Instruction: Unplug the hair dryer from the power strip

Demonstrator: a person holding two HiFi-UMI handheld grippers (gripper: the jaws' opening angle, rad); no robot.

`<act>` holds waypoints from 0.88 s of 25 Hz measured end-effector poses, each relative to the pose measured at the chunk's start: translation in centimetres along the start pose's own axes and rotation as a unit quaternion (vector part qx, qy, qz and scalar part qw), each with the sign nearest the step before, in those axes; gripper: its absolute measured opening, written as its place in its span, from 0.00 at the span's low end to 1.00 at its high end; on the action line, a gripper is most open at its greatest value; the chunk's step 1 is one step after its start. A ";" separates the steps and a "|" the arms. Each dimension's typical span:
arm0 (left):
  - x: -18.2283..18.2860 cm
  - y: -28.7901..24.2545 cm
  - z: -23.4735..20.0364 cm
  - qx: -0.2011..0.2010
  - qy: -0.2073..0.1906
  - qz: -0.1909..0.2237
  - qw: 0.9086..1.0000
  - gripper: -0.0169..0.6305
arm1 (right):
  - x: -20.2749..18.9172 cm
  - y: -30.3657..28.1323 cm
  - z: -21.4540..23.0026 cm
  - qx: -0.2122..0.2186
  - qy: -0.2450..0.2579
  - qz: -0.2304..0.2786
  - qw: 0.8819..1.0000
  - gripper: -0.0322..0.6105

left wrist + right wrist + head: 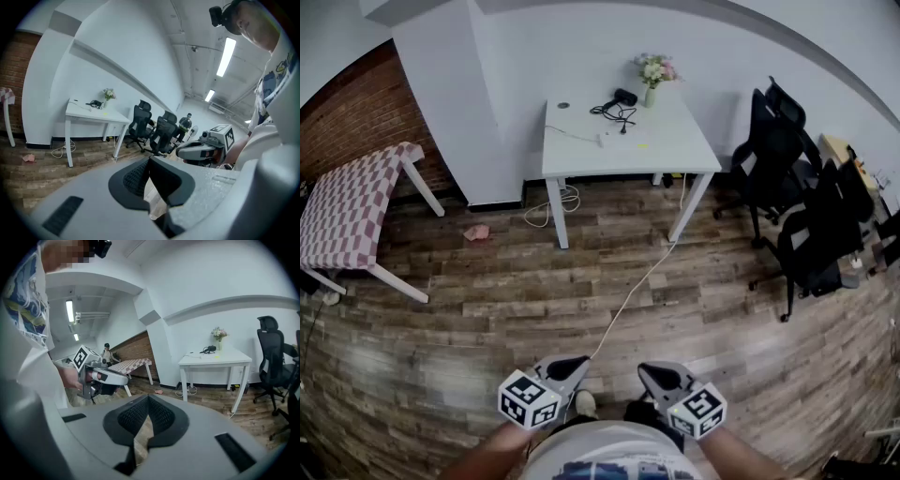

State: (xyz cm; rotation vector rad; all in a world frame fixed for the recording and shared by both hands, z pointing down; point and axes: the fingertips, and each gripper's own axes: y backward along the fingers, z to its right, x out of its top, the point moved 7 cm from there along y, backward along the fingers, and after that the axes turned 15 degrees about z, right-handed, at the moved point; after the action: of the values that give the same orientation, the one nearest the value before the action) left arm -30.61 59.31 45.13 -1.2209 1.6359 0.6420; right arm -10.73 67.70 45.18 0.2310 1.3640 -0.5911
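Wood-plank floor [441, 328] fills the room. Nearest, low in the head view, the left gripper [568, 366] and right gripper [662, 376] are held side by side, each with its jaws pressed together on nothing. From near them a white cable [633, 286] runs across the planks to a white table [675, 155] well away by the wall. There the black hair dryer [624, 97] lies beside a vase of flowers [652, 75], its dark cord looping toward the white power strip [612, 138]. Black office chairs [773, 150] stand to the table's right.
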 end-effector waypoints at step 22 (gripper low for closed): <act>-0.1 -1.2 -2.0 -0.021 -0.012 -0.007 1.000 0.03 | 0.1 -2.1 0.5 -0.029 -0.019 0.003 0.999 0.10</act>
State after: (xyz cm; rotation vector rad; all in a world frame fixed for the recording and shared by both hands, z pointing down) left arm -30.27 57.30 46.16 -1.2495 1.5996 0.6839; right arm -11.35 65.70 45.54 0.1760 1.3403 -0.5487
